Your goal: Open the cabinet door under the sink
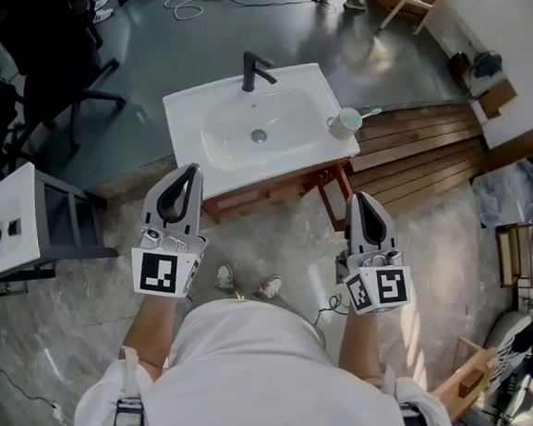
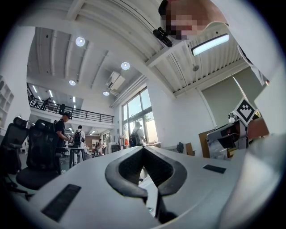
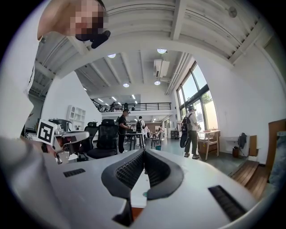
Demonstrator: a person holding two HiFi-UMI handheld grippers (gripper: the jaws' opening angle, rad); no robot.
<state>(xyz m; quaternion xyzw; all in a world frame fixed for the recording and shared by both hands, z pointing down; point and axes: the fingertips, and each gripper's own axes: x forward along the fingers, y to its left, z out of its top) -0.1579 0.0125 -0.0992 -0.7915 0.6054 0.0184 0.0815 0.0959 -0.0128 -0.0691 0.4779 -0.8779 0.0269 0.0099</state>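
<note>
Cabinet (image 1: 257, 194) under sink (image 1: 186, 114), left gripper (image 1: 191, 170), right gripper (image 1: 359, 197) — jaws together, empty

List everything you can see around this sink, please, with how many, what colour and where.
Sink: one, white, centre, on the cabinet.
Faucet: one, black, at the sink's back edge.
Cup: one, pale, on the sink's right corner, with a toothbrush in it.
Cabinet: one, brown wood, under the sink.
Office chair: one, black, upper left.
Table: one, white, left edge.
Planks: several, brown, on the floor right of the sink.
Shoes: two, pale, on the floor before the cabinet.
Left gripper: one, grey, jaws together, empty.
Right gripper: one, grey, jaws together, empty.
</note>
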